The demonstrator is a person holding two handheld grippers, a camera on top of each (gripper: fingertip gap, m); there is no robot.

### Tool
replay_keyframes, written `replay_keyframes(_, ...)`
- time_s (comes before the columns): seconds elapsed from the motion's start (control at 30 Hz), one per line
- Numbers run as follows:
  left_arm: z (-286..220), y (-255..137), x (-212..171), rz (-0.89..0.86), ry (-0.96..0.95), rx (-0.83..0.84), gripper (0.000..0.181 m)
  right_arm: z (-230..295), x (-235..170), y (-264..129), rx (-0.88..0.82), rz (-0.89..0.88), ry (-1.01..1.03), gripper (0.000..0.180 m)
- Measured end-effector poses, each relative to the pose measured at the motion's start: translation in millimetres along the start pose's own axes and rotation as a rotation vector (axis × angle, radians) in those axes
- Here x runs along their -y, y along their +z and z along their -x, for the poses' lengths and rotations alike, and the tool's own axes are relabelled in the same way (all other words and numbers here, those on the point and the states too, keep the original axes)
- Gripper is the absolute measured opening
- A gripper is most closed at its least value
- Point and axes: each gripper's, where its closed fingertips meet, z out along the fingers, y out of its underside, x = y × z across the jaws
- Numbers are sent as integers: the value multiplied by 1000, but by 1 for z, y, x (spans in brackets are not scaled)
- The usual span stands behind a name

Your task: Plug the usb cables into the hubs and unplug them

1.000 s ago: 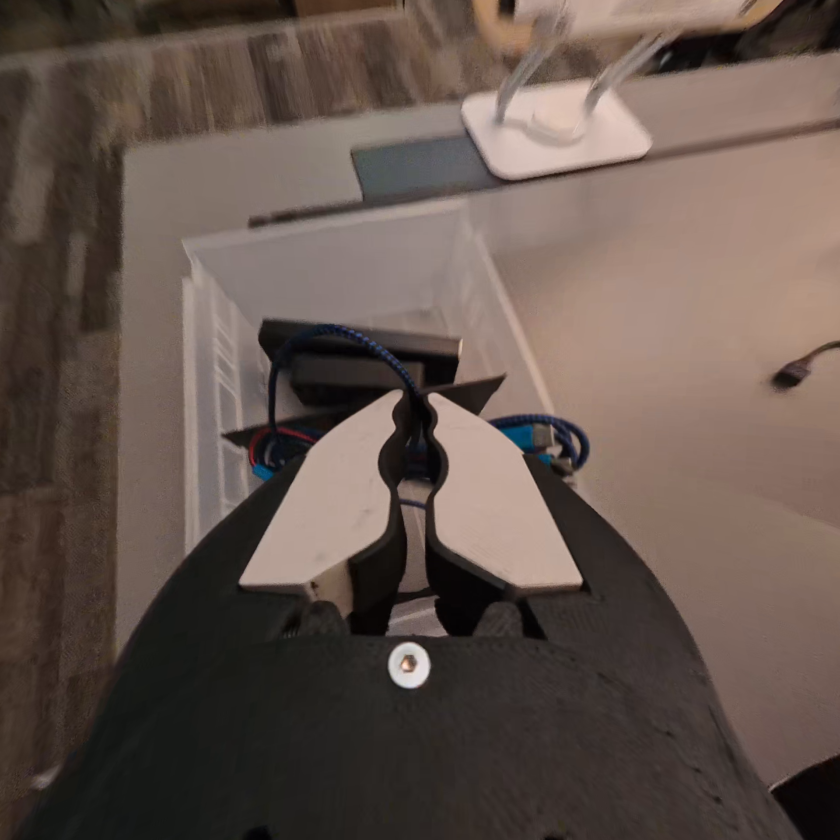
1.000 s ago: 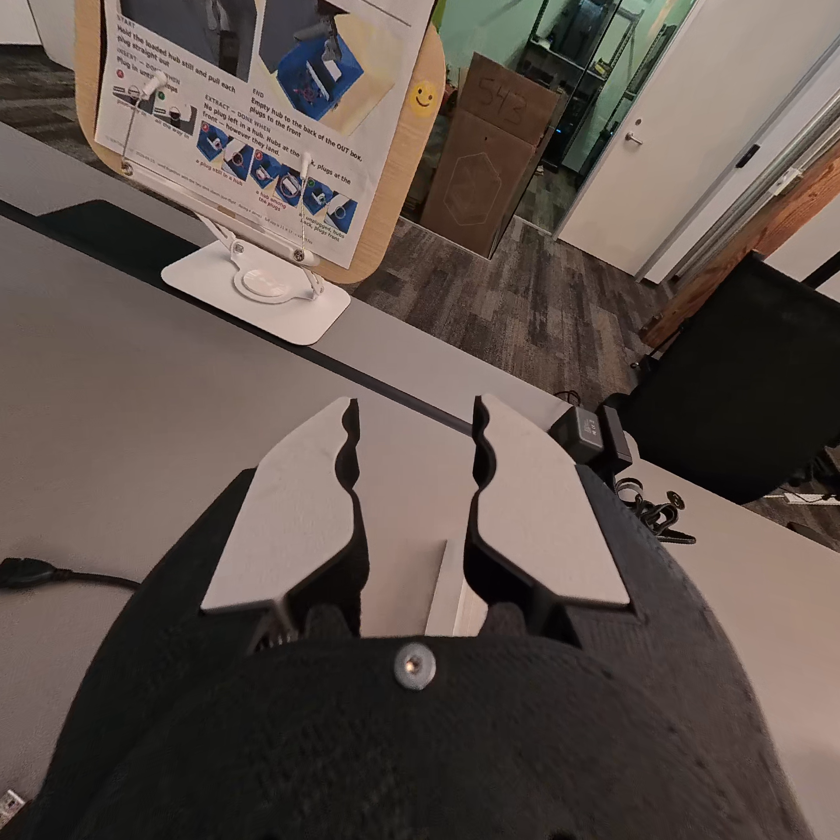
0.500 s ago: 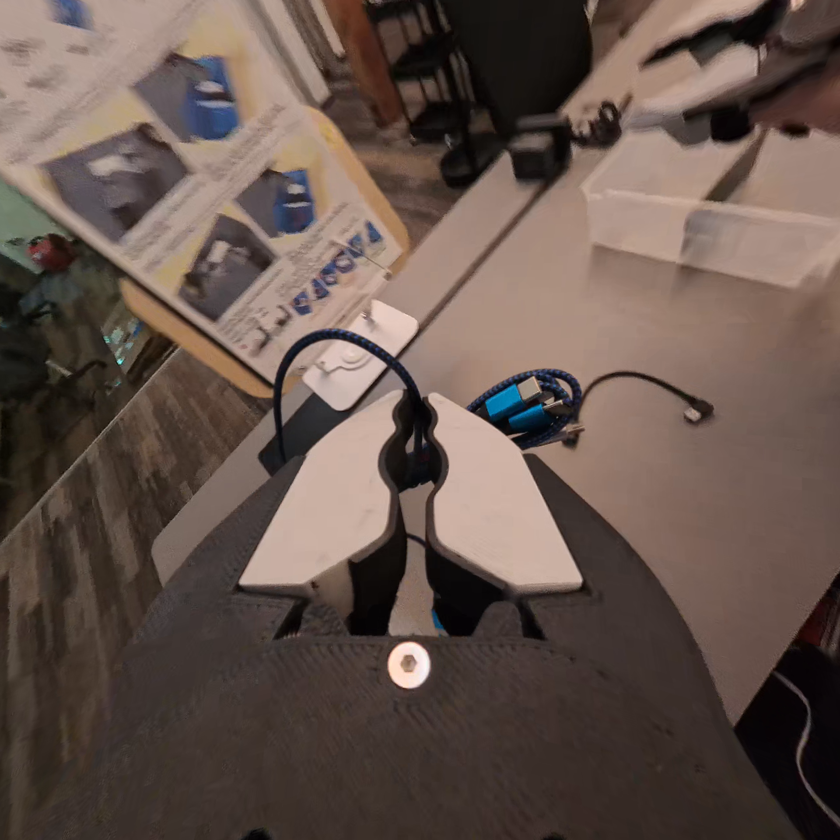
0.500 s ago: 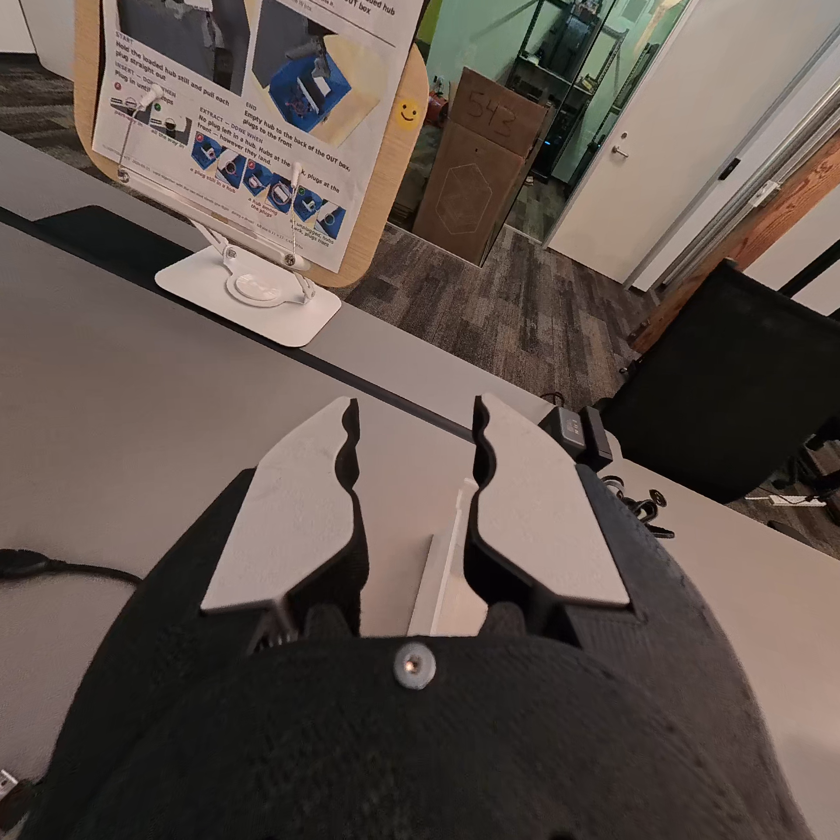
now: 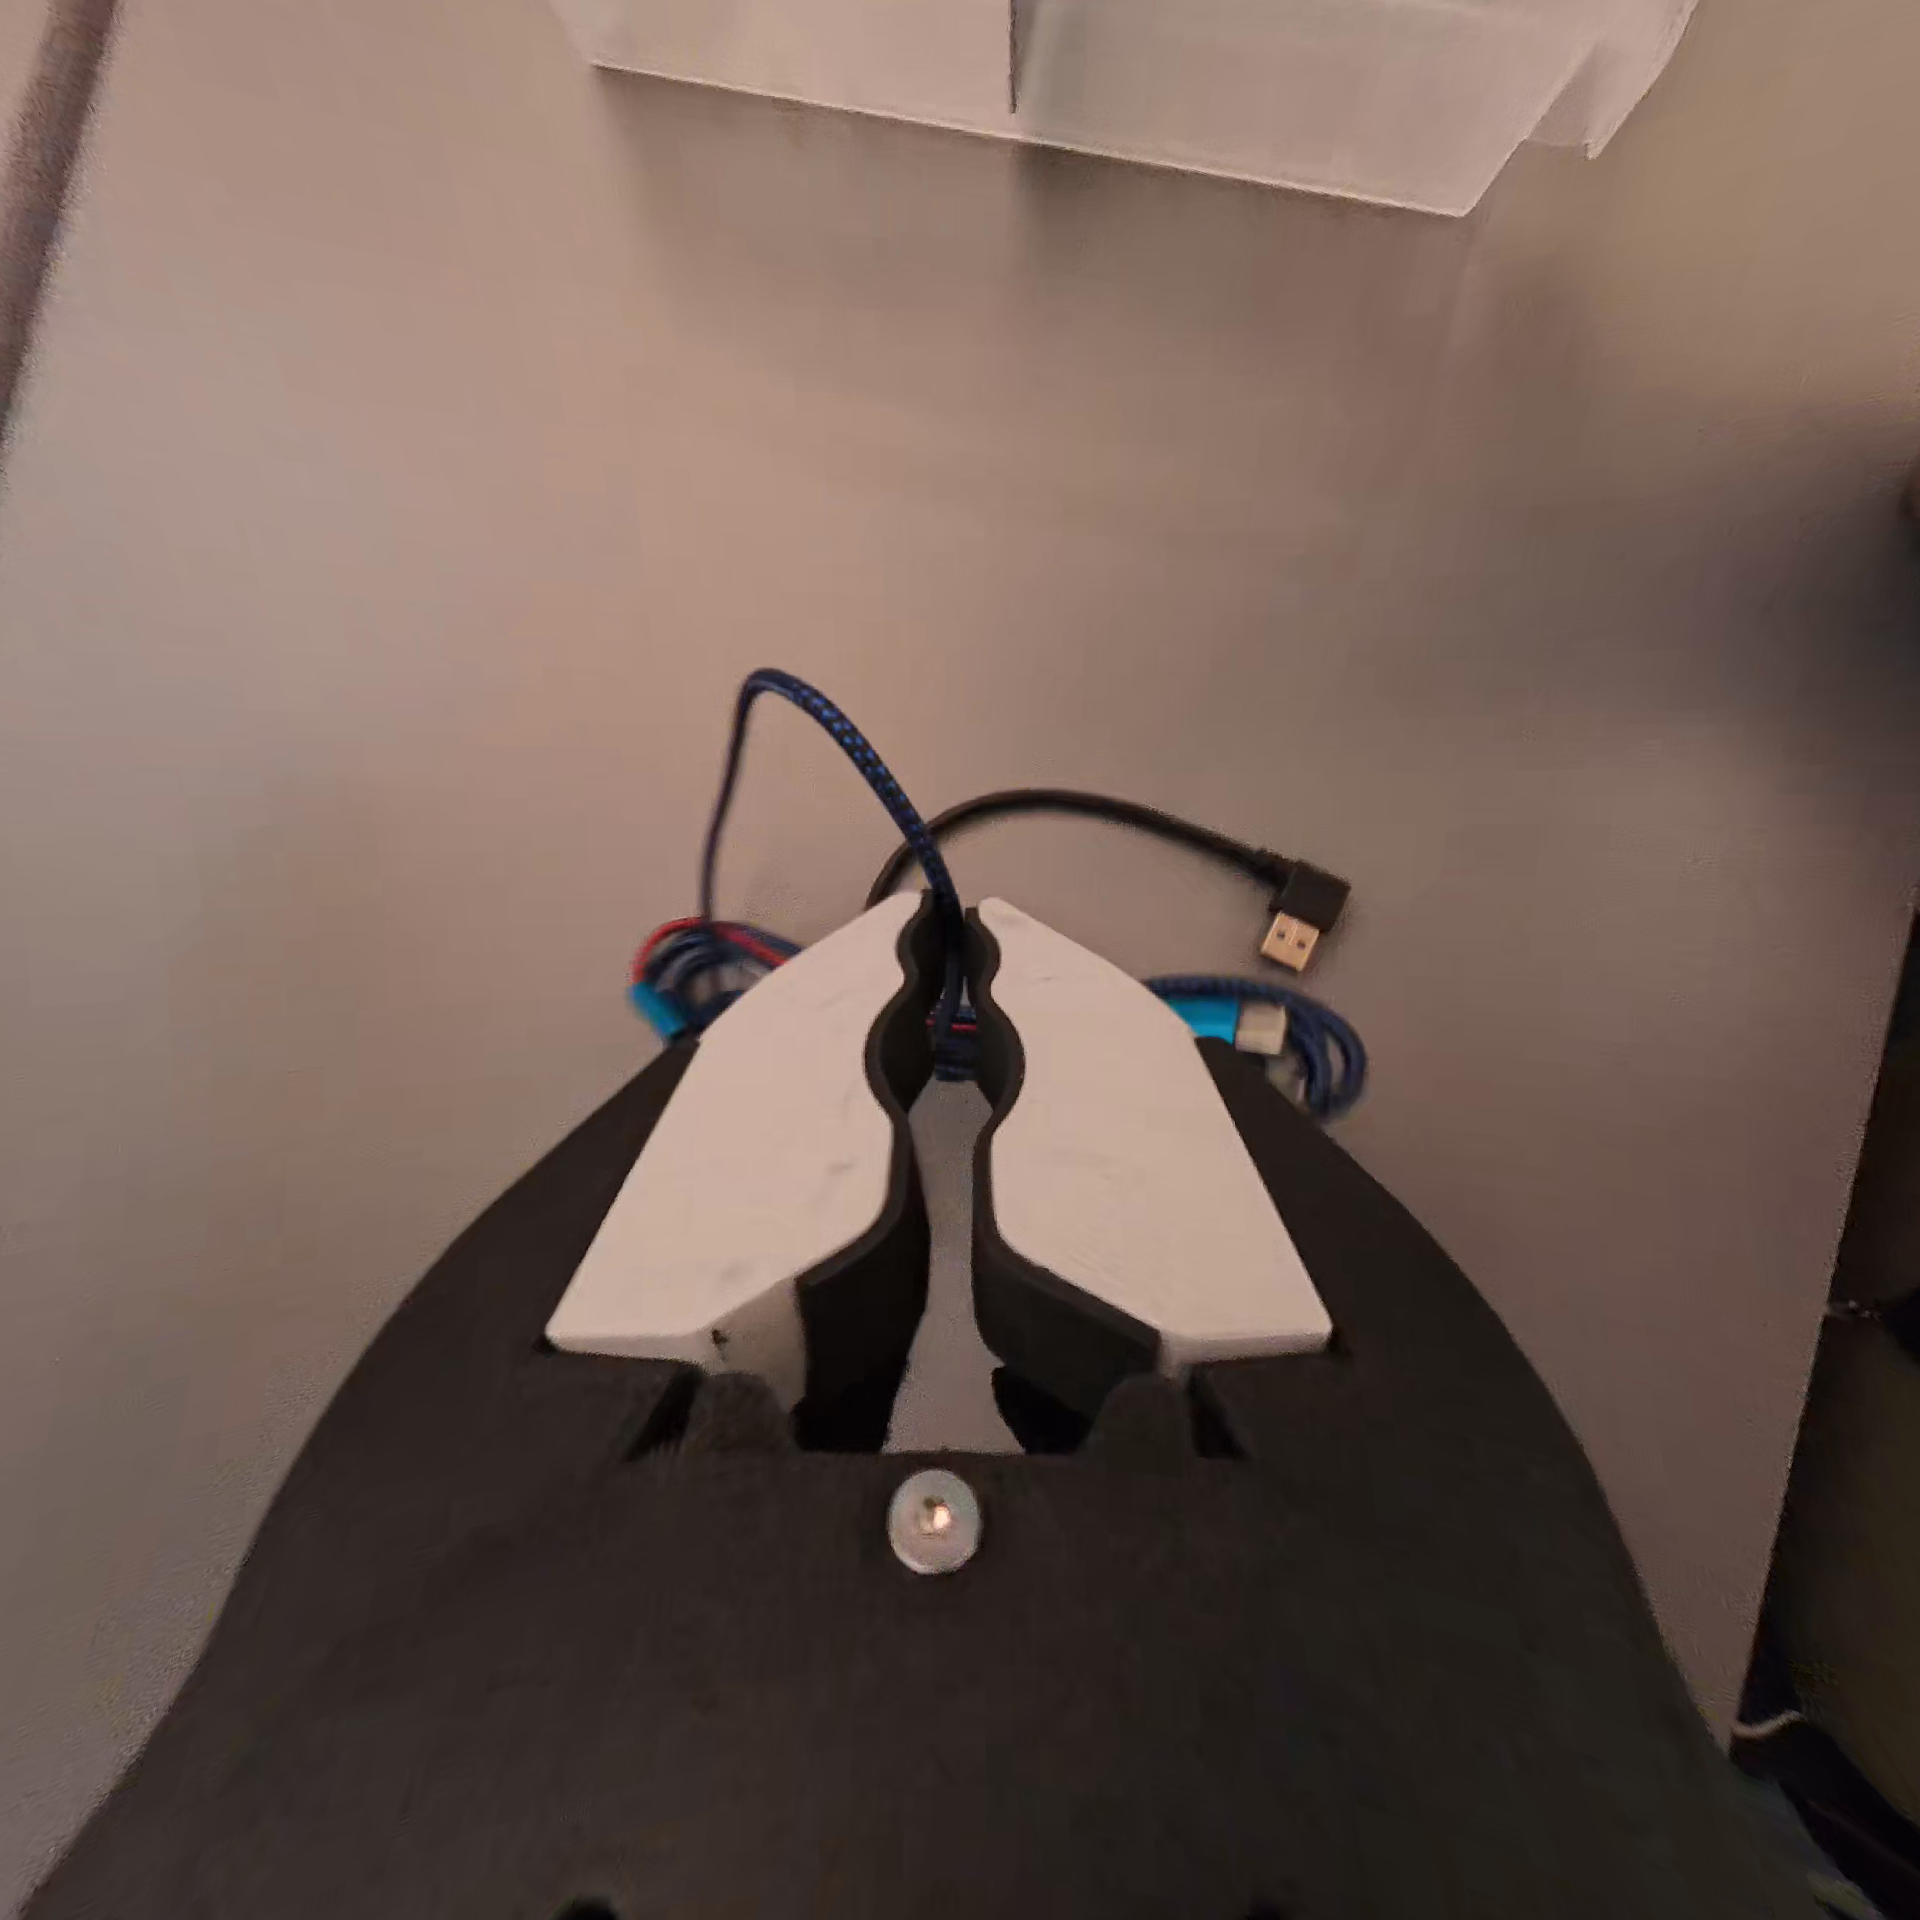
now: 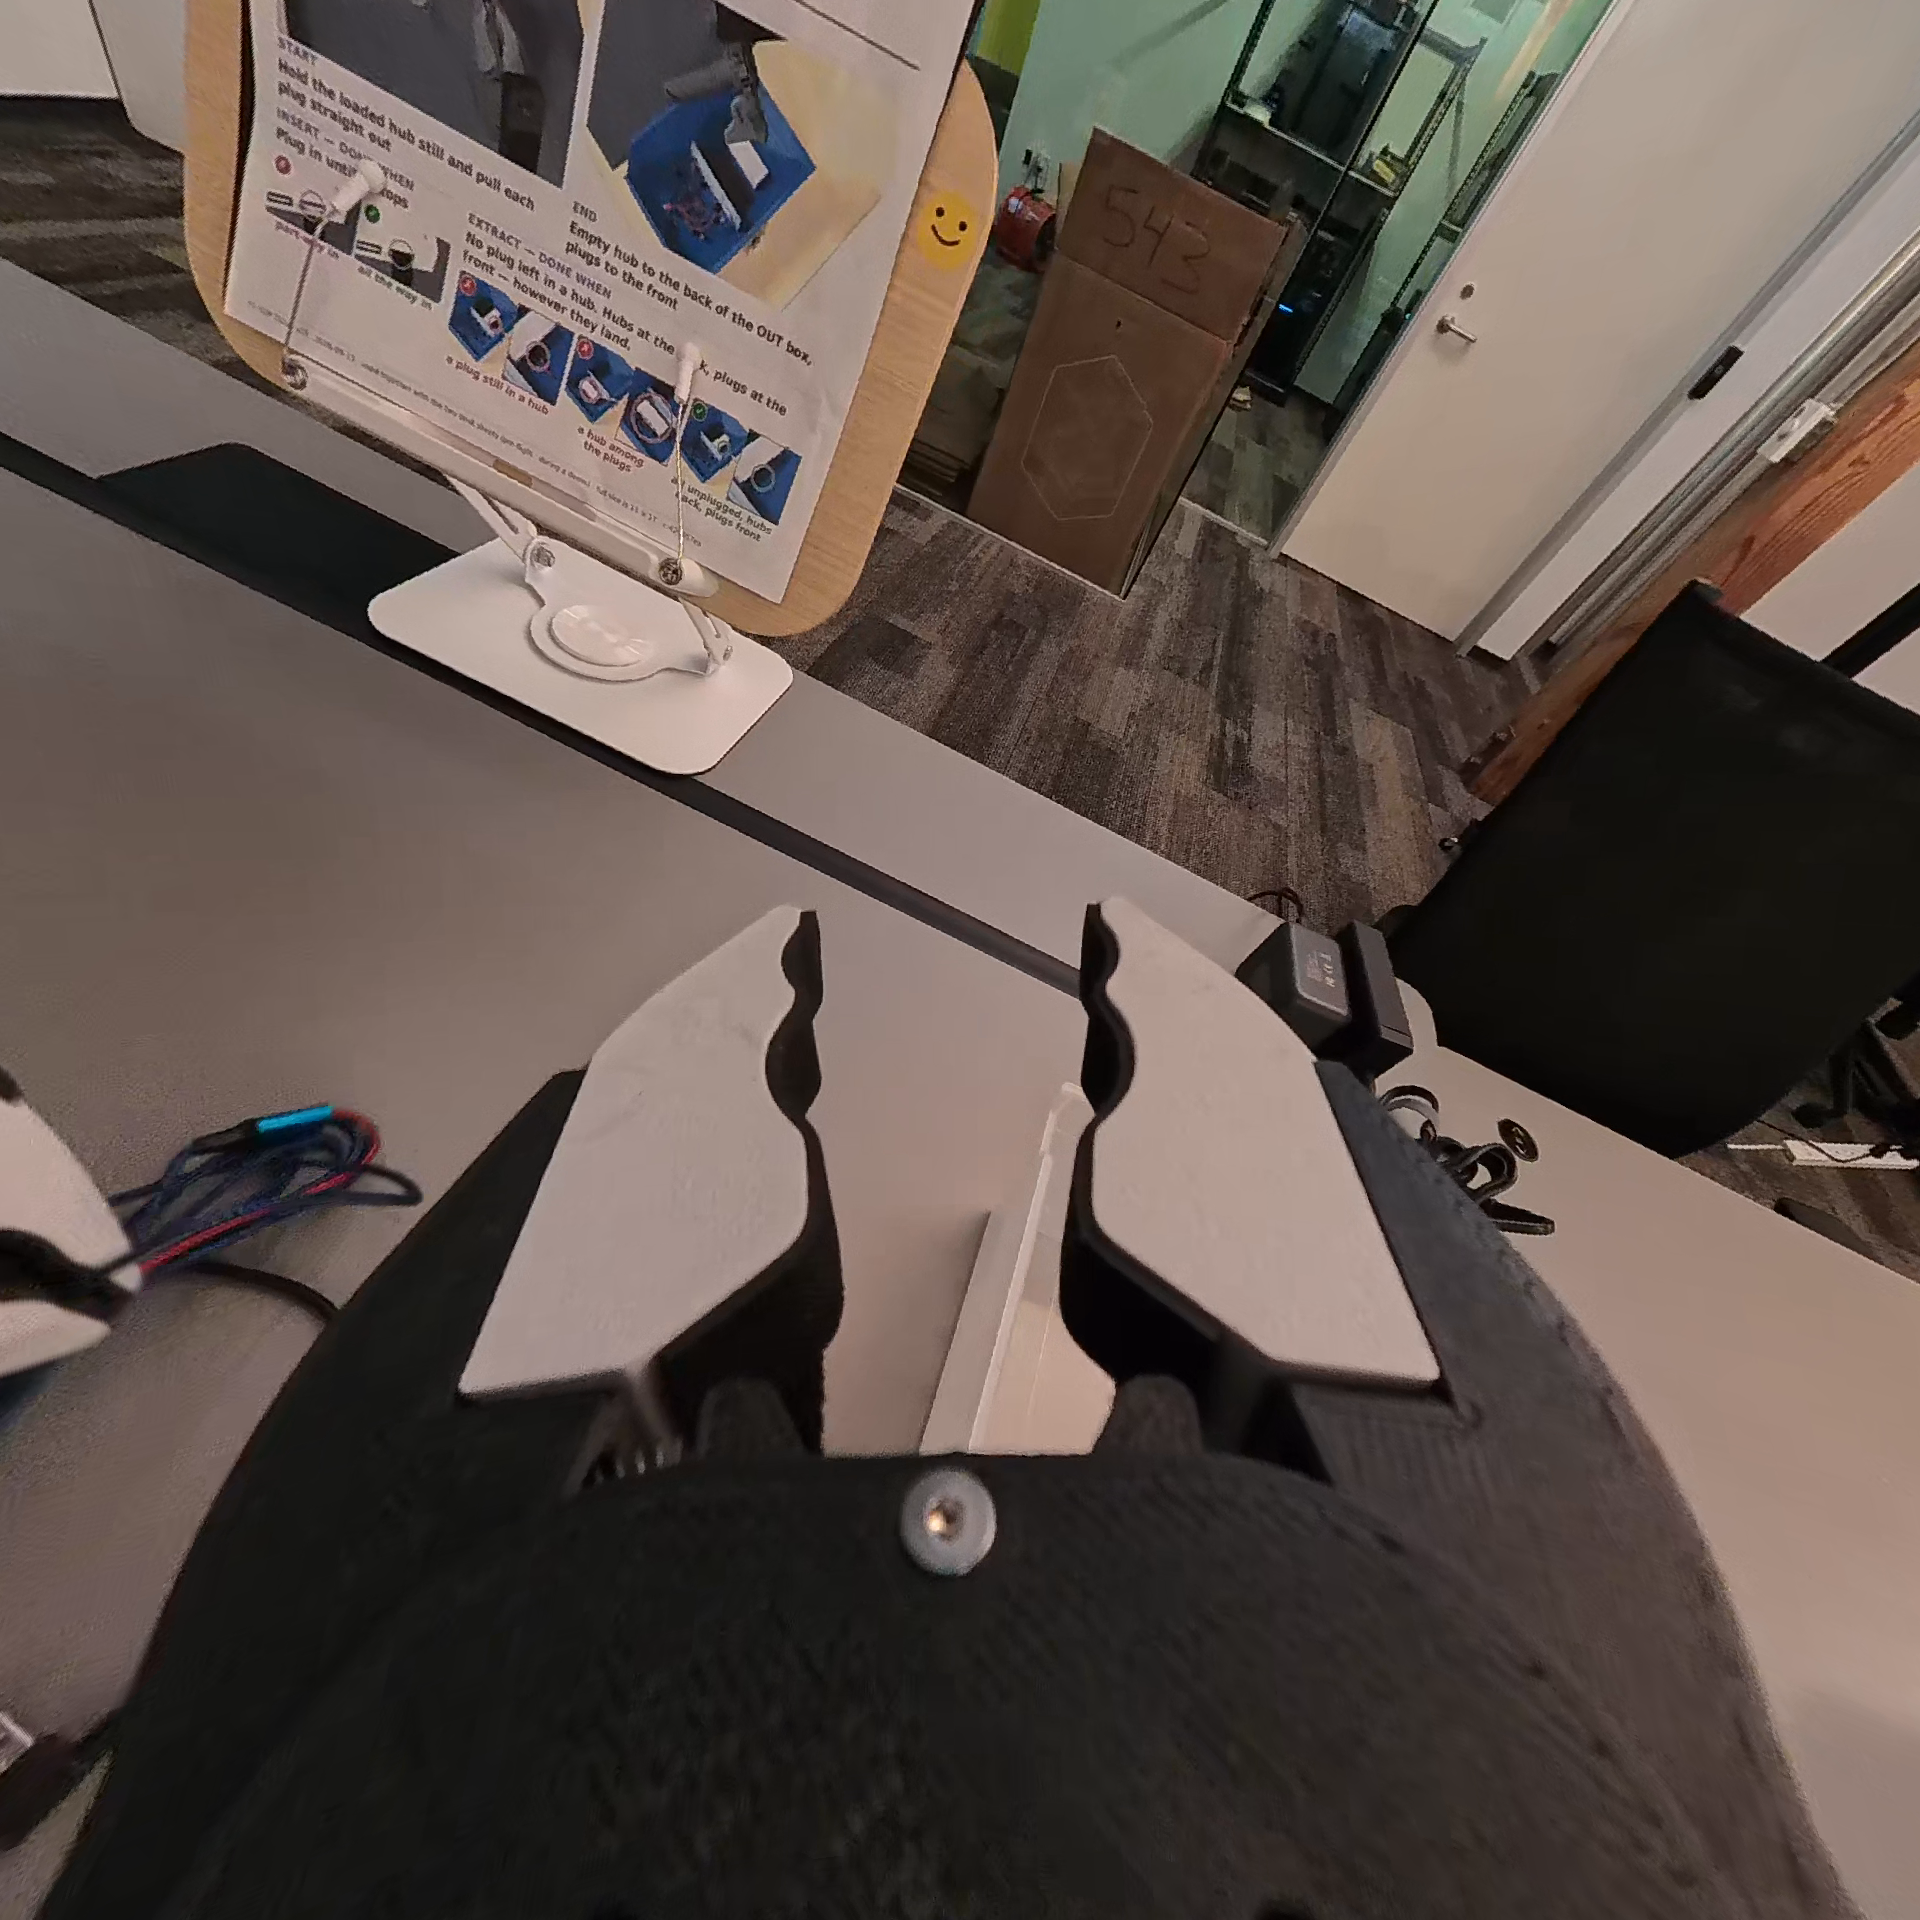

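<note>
Left wrist view: we see the braided cable [image 5: 831,758] arching up ahead of the left gripper [image 5: 948,914], cable bundles [image 5: 1288,1039] on the table [image 5: 416,520] to either side, an angled-plug cable [image 5: 1091,810] beyond on the right, and a bin [image 5: 1039,94] farthest ahead.

— What's that cord [image 5: 878,790] pinched at the tip of your left gripper [image 5: 948,914]?

— Woven cloth braid, blue and black, rough-looking. The black cable [image 5: 1101,814] just beyond it is smooth rubbery plastic with a shiny metal plug.

— And your fingers [image 5: 769,1122]?

— Matt pale plastic, faintly scuffed, on a ribbed black body.

— Ahead of your right gripper [image 6: 948,971]?

— A smooth matt table [image 6: 312,862], a glossy paper sheet [image 6: 582,239] on a wooden board [image 6: 935,343], and a white metal stand [image 6: 582,665].
</note>
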Motion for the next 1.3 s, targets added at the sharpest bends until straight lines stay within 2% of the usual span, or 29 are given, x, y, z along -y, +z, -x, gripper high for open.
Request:
replay_keyframes(0.1, -8, 23, 1, -58, 10, -41, 2, 1, -1, 2, 0, 5, -10, 48)
replay_keyframes(0.17, -16, 26, 1, -114, -17, -84, 16, 1, -1, 3, 3, 9, -15, 48)
replay_keyframes(0.23, -25, 9, 5, -214, -63, -152, 31, -1, -2, 4, 0, 14, -24, 49)
replay_keyframes(0.27, -24, -7, 7, -281, -73, -147, 30, -2, -2, 4, -5, 13, -27, 49)
replay_keyframes(0.33, -5, -53, 6, -422, -34, -30, 30, -6, -1, 3, -11, 9, -23, 49)
replay_keyframes(0.43, 57, -143, -26, -499, 118, 359, 37, -12, 0, 2, -30, -6, -13, 49)
replay_keyframes(0.5, 101, -200, -66, -433, 184, 575, 30, -14, -2, 2, -40, 0, -12, 49)
replay_keyframes(0.53, 121, -222, -90, -374, 191, 625, 29, -15, -3, 3, -45, 9, -14, 49)
replay_keyframes(0.63, 165, -253, -173, -135, 125, 582, 40, -20, -8, 8, -76, 36, -34, 49)
replay_keyframes(0.77, 211, -255, -283, 199, 3, 519, 43, -21, -18, 21, -94, 80, -63, 49)
replay_keyframes(0.83, 221, -243, -315, 288, -52, 448, 42, -15, -24, 29, -59, 99, -67, 49)
replay_keyframes(0.93, 230, -228, -348, 429, -18, 377, 45, -13, -36, 37, -46, 144, -75, 49)
replay_keyframes(1.03, 227, -216, -365, 498, -5, 282, 49, -17, -44, 41, -78, 185, -112, 49)
replay_keyframes(1.3, 225, -203, -361, 525, 54, 153, 35, -12, -58, 54, -77, 254, -193, 49)
